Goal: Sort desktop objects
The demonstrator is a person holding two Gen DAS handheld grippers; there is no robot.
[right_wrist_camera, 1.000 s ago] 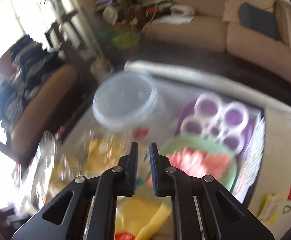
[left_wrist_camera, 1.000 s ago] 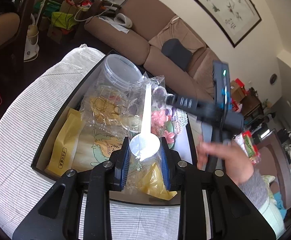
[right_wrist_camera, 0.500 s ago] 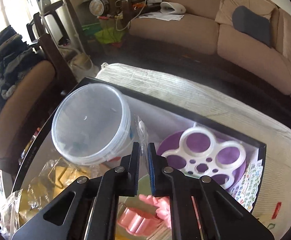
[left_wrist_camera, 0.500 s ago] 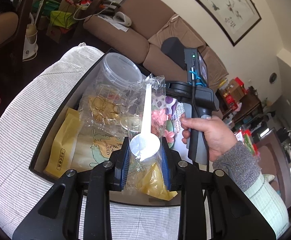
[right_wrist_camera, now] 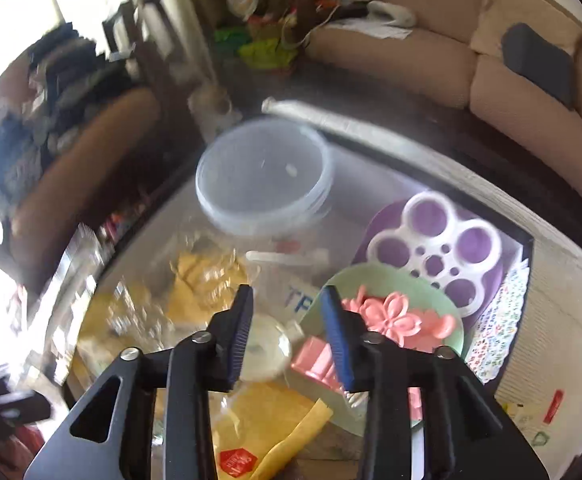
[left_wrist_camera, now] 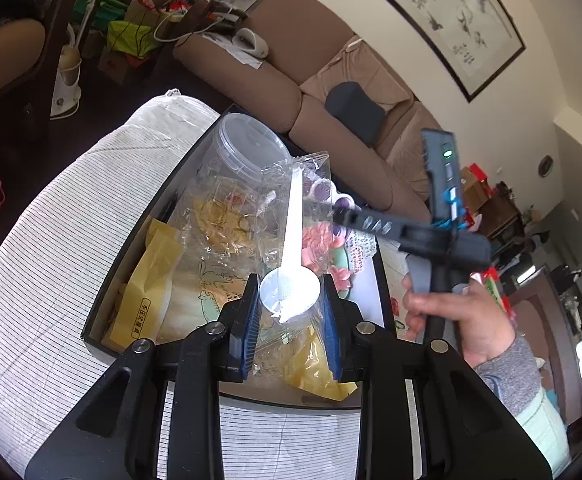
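Presently, item by item.

Left tool (left_wrist_camera: pixel 291 316): tilted forward and down over the near edge of the box (left_wrist_camera: pixel 103 308). Its two blue pads are closed on a clear plastic bag (left_wrist_camera: pixel 299 208) with a white spoon (left_wrist_camera: pixel 291 280) sealed inside; the spoon's bowl sits between the pads, its handle running up and away. The bag stands upright above the box contents.

Right tool (right_wrist_camera: pixel 287 332): pitched steeply down over the middle of the box, jaws opening, nothing pressed between the pads. Seen from the left wrist view, a hand (left_wrist_camera: pixel 455 320) in a grey sleeve grips its handle at the right, with the tool's fingers reaching toward the top of the bag. The right view is blurred.

Box: dark-rimmed, shallow, resting on a white striped cloth (left_wrist_camera: pixel 51 248). Contents:
- clear plastic tub (right_wrist_camera: pixel 263 180), far corner, on its side with the mouth facing up toward the tools;
- yellow packet (left_wrist_camera: pixel 143 300), near left;
- crinkled clear wrapping (left_wrist_camera: pixel 219 220) over yellow items;
- green plate (right_wrist_camera: pixel 375 280) holding pink flower shapes (right_wrist_camera: pixel 395 320);
- purple dish with a white holed insert (right_wrist_camera: pixel 439 248), far right;
- patterned paper (right_wrist_camera: pixel 499 320) along the right wall.

Background: brown sofa (left_wrist_camera: pixel 283 60) with a dark cushion; framed picture on the wall.
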